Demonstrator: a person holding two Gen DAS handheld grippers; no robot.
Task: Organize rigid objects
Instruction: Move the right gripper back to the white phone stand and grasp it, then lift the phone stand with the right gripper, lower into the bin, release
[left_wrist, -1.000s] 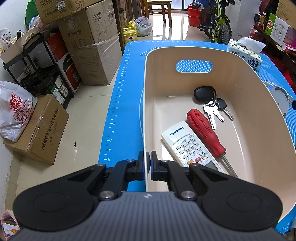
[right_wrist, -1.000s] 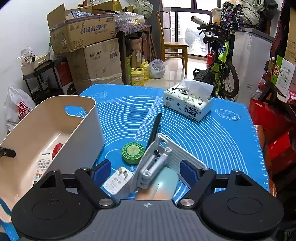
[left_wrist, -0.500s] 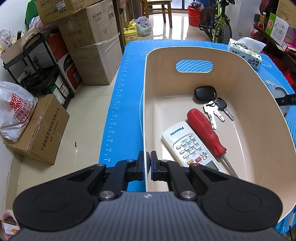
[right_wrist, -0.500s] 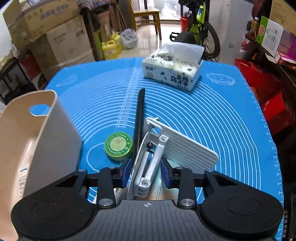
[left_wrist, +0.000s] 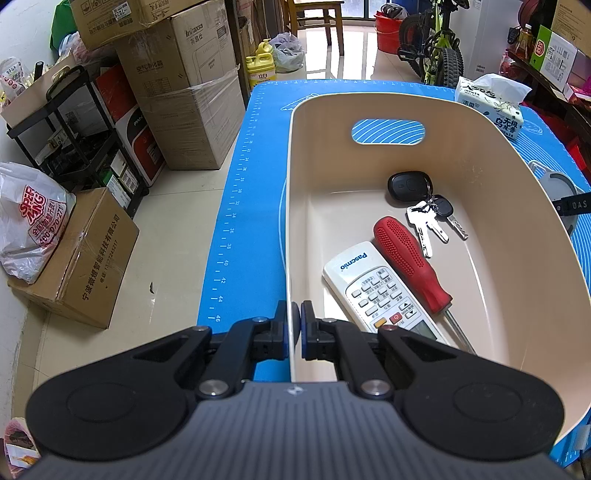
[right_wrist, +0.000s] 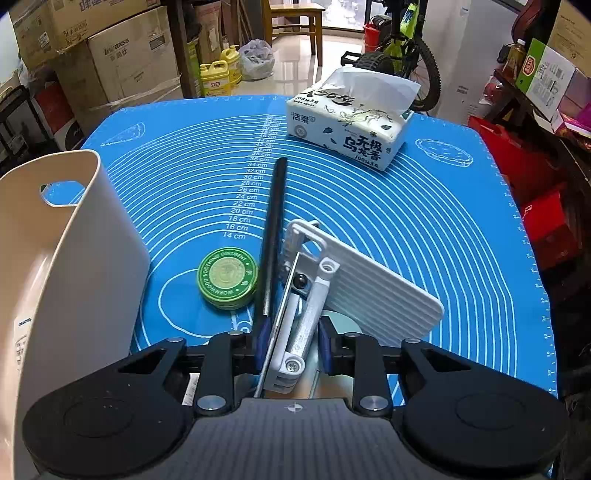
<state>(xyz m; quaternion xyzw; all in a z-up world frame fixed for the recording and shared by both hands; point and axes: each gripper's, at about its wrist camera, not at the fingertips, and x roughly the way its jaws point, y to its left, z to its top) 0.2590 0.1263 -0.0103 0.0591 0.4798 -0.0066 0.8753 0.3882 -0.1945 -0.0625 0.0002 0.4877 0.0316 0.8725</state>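
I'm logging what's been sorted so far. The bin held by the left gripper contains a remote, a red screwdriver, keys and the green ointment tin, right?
Not quite. The green ointment tin is on the blue mat outside the bin, as the right wrist view shows. The remote, red screwdriver and keys are inside; the left gripper clamps its rim.

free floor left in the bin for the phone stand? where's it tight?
Bin: bare floor along the left wall beside the remote, and at the far end under the handle slot, beyond the key fob. Crowded mid-right: remote, screwdriver, keys packed together.
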